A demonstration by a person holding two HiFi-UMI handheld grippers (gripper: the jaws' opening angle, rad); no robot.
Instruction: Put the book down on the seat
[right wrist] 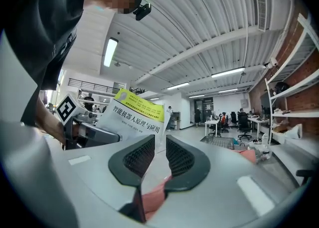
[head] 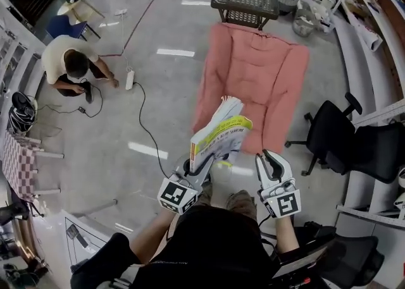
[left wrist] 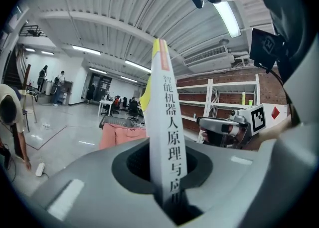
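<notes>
Left gripper (head: 193,169) pinches the lower edge of the book (head: 221,136), held tilted in the air, the clamped part hidden between the pads. Right gripper (head: 272,162) is beside it, jaws slightly parted, nothing between them. Beyond lies the pink seat (head: 253,79), its near edge partly covered by the book.

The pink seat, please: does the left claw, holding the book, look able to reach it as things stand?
Probably yes: the left claw is shut on the book, the pink seat lies just ahead, bare, and nothing stands between them.
</notes>
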